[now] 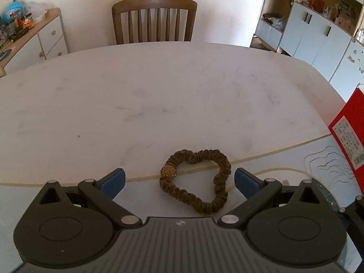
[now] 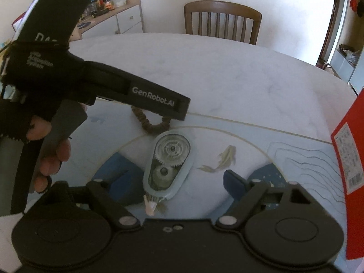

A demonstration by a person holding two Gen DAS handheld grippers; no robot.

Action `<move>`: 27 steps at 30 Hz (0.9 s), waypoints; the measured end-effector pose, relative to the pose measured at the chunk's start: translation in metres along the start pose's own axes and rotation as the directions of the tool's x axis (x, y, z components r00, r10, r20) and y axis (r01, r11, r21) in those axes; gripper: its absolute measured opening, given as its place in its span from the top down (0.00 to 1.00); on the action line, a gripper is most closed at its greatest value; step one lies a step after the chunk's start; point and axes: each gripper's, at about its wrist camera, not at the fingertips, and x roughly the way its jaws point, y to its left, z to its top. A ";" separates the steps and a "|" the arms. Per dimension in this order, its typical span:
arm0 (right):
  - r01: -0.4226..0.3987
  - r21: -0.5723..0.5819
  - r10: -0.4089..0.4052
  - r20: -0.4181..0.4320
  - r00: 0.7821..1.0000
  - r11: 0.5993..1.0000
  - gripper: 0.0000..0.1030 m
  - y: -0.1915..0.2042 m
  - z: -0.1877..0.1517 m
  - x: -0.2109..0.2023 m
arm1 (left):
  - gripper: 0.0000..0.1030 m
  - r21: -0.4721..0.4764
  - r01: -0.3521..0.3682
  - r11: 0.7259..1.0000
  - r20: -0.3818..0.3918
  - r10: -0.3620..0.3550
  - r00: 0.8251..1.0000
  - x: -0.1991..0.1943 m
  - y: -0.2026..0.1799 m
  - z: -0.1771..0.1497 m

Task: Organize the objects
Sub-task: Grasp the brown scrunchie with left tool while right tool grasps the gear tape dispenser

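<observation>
A brown scrunchie [image 1: 195, 182] with a gold bead lies flat on the table, between the fingers of my left gripper [image 1: 179, 182], which stands open and does not touch it. In the right wrist view a pale blue correction tape dispenser [image 2: 168, 166] lies on the mat, its tip toward the camera. My right gripper [image 2: 178, 183] is open around it, with the dispenser nearer the left finger and the pads not pressing on it. The left tool's black housing [image 2: 136, 91], held by a hand [image 2: 52, 157], hides most of the scrunchie [image 2: 154, 126].
A red box [image 1: 350, 132] stands upright at the right edge of the white table [image 1: 159, 91]. The mat [image 2: 284, 141] bears a fish drawing [image 2: 227, 157]. A wooden chair [image 1: 154, 18] stands beyond the far edge, a cluttered sideboard [image 1: 34, 38] at left, cabinets [image 1: 318, 34] at right.
</observation>
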 end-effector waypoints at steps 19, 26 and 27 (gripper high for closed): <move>0.023 -0.053 -0.022 0.022 1.000 0.998 0.42 0.011 -0.003 0.017 | 0.51 0.045 -0.004 0.999 0.068 0.001 0.998 0.001 -0.014 -0.007; 0.019 -0.036 -0.018 0.026 1.000 0.999 0.52 0.008 -0.012 0.004 | 0.76 0.049 0.018 0.999 0.052 -0.021 0.998 0.000 -0.013 -0.003; 0.021 -0.031 -0.020 0.026 0.999 0.999 0.53 0.007 -0.013 0.003 | 0.77 0.051 0.019 0.999 0.048 -0.021 0.999 -0.001 -0.013 -0.003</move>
